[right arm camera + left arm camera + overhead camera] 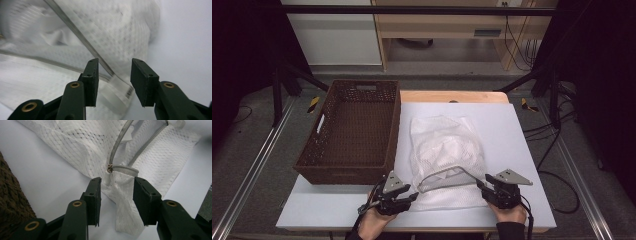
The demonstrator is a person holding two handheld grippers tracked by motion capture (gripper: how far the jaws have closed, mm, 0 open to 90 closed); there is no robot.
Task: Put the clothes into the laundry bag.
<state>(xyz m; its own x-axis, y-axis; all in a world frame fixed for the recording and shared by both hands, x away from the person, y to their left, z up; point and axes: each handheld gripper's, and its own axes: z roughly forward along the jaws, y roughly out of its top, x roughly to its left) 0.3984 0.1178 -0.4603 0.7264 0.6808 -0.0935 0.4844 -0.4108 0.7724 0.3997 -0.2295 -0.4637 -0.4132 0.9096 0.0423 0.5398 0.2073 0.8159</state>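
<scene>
White mesh laundry bag (446,157) is lying at the bench's (512,135) centre, its grey zipper (119,143) gaping toward six o'clock, a wicker basket (352,132) sitting at nine o'clock. Left gripper (411,196) and right gripper (482,186) are both standing half open, pads pressing on nothing, each straddling a near bag corner.

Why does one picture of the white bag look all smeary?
Right gripper view: the mesh bag is streaked with motion blur, though the tool looks sharp. Left gripper view: the bag and its zipper are crisp. High view: sides dark, table evenly lit.
</scene>
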